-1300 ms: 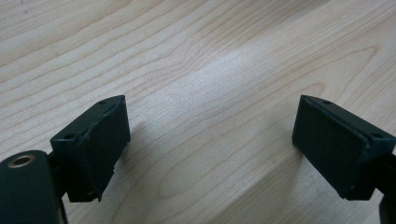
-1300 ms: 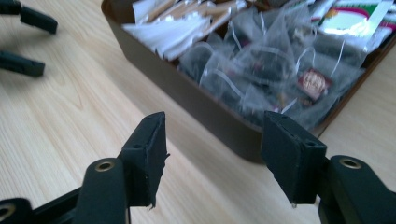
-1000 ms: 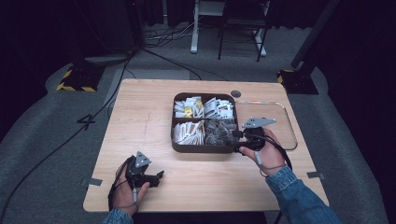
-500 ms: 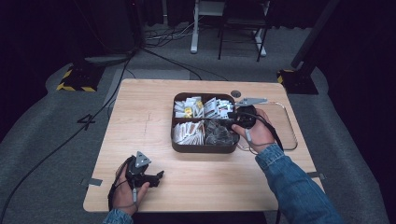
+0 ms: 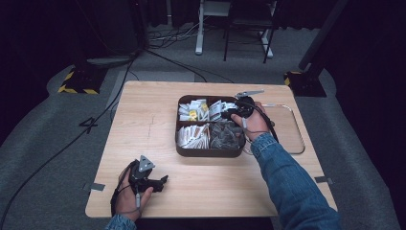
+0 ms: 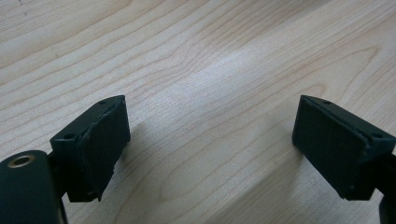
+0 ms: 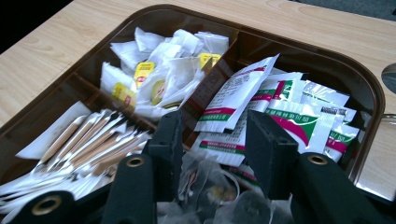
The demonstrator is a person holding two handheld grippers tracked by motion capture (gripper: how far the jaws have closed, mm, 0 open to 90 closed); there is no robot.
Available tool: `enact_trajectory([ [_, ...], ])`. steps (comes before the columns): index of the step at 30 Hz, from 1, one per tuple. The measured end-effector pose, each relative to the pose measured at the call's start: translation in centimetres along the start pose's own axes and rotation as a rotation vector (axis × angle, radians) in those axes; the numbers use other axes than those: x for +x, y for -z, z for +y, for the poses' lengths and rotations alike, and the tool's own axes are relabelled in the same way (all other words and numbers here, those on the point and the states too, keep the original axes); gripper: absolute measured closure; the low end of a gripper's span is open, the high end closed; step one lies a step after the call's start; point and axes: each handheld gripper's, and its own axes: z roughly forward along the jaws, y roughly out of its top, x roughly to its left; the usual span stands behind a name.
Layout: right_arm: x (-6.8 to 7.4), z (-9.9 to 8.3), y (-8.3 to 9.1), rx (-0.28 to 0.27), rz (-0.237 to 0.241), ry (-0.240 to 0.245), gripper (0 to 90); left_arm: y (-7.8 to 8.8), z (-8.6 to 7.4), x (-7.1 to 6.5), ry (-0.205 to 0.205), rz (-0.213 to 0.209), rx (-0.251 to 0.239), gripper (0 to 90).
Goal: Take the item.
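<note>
At the lower left of the high view, the left tongs (image 5: pixel 160 181) rest on the pale wooden bench (image 5: pixel 148 124), held by the person's left hand (image 5: pixel 128 199) near the bench's front edge. A grey three-cornered plate sits on top of them. In the left gripper view their two black jaws stand wide apart over bare wood grain, released, with nothing between them.

In the middle of the high view sits a dark brown tray (image 5: pixel 209 152) divided into four compartments. Its upper left compartment holds white tea bags with yellow tags (image 7: pixel 154 77); its lower left holds long paper-wrapped sticks (image 7: pixel 88 144); its upper right holds white sachets with red and green print (image 7: pixel 243 100); its lower right holds crumpled clear wrappers (image 5: pixel 225 135).

Right of centre in the high view, the right hand (image 5: pixel 253 127), in a denim sleeve (image 5: pixel 292 187), holds the right tongs (image 5: pixel 231 114) over the tray's upper right compartment. In the right gripper view the tongs (image 7: pixel 212 135) have their jaws partly parted, one on each side of the red-and-green sachets; whether they grip a sachet cannot be told.

At the far right of the high view, a clear tray (image 5: pixel 296 130) lies on the bench just beside the brown tray.
</note>
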Motion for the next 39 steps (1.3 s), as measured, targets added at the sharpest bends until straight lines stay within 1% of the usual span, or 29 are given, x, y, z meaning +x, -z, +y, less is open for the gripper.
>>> enact_trajectory([
  [7, -0.8, 0.4, -2.0, 0.016, -0.014, -0.052, 61.9, 0.0, 0.0, 0.0, -0.001, 0.000, 0.004, 11.6],
  [13, -1.1, 0.5, -3.6, 0.037, -0.036, -0.058, 62.8, 0.0, 0.0, 0.0, -0.001, 0.000, 0.002, 11.6],
  [15, -1.2, 0.5, -4.0, 0.043, -0.036, -0.072, 62.9, 0.0, 0.0, 0.0, -0.002, 0.000, 0.004, 11.6],
  [19, -1.3, 0.5, -4.5, 0.048, -0.018, -0.098, 63.0, 0.0, 0.0, 0.0, -0.001, 0.000, 0.002, 11.6],
  [23, -1.1, 0.6, -4.7, 0.043, -0.007, -0.101, 62.8, 0.0, 0.0, 0.0, -0.001, 0.000, 0.002, 11.6],
  [25, -0.8, 0.7, -4.8, 0.034, -0.006, -0.089, 62.7, 0.0, 0.0, 0.0, -0.001, 0.000, 0.002, 11.6],
  [30, -0.4, 1.3, -5.0, 0.014, 0.009, -0.090, 62.9, 0.0, 0.0, 0.0, -0.001, 0.000, 0.002, 11.6],
  [33, -0.4, 1.3, -5.4, 0.004, 0.016, -0.106, 63.0, 0.0, 0.0, 0.0, -0.002, 0.001, 0.004, 11.6],
  [34, -0.4, 1.3, -5.6, 0.008, 0.012, -0.116, 63.2, 0.0, 0.0, 0.0, -0.002, 0.000, 0.001, 11.6],
  [39, -0.6, 1.1, -6.8, 0.030, -0.017, -0.122, 64.8, 0.0, 0.0, 0.0, -0.002, 0.000, 0.001, 11.6],
])
